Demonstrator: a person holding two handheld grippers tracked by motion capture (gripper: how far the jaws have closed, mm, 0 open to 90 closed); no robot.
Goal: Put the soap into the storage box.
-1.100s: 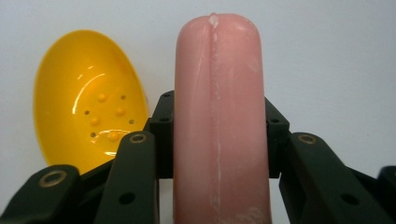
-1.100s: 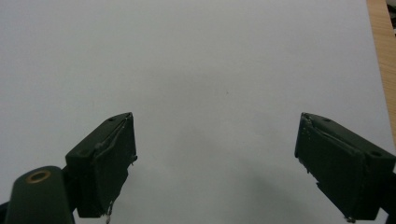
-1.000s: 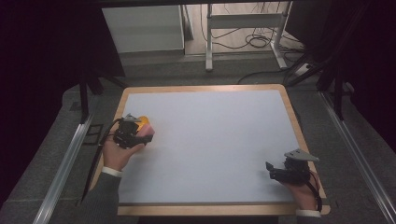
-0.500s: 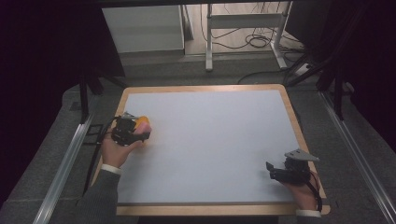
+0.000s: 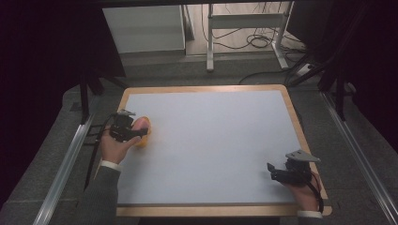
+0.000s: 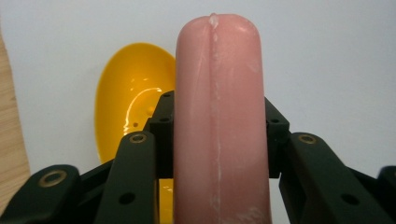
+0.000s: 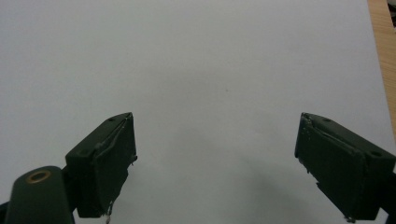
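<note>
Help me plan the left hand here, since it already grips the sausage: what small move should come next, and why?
Probably lower the sausage a little toward the yellow bowl and line it up over it. The left gripper is shut on the sausage, and the bowl lies just beside and beneath it on the white table. The right gripper is open and idle.

Dim room around an evenly lit white surface (image 5: 220, 145), dark upper corners in the high view, glare on the yellow bowl (image 6: 126, 102), soft shadow under the open right gripper (image 7: 215, 154), near jaws slightly soft.
</note>
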